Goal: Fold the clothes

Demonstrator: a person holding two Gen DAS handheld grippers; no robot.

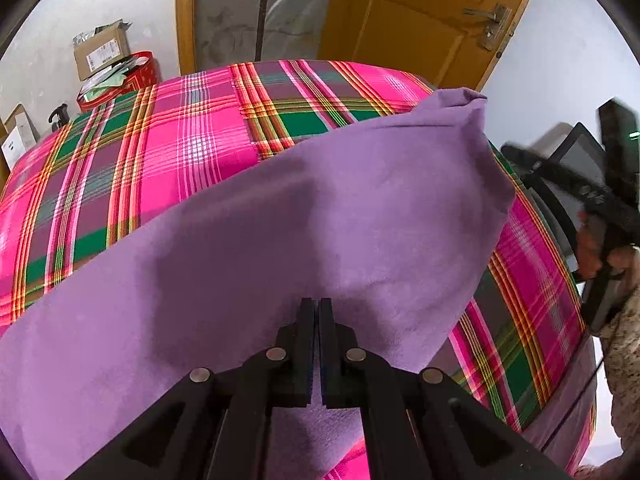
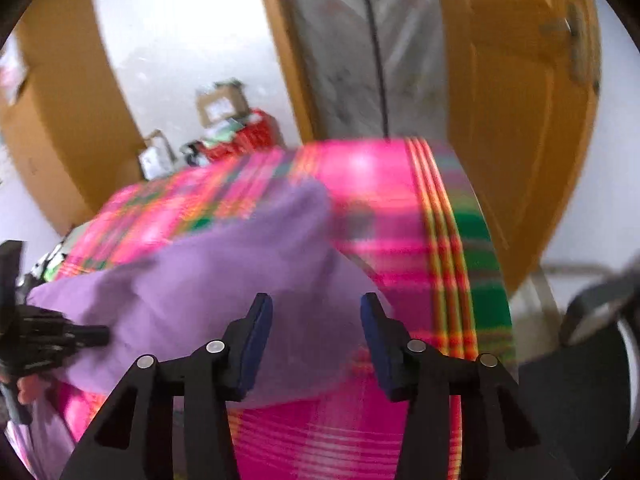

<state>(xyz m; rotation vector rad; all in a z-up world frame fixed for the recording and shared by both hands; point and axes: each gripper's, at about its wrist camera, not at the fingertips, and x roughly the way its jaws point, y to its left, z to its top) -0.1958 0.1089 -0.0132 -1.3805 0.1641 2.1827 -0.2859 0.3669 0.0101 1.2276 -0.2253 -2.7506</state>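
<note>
Left wrist view: the left hand-held gripper [image 1: 316, 304] pinches the purple cloth [image 1: 280, 220] above a plaid-covered tabletop [image 1: 160, 148]. Right hand-held gripper [image 2: 316, 308] gapes empty (blurred). Soft, light, floppy; the free corner looks the best hold.

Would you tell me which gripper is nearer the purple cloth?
Left. The left gripper is shut on the purple cloth; the right gripper is open, just short of it.

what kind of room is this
Probably a room in a home: a wooden panelled door with a lever handle, stacked cardboard boxes by the white wall, and a pink plaid cloth-covered surface.
</note>
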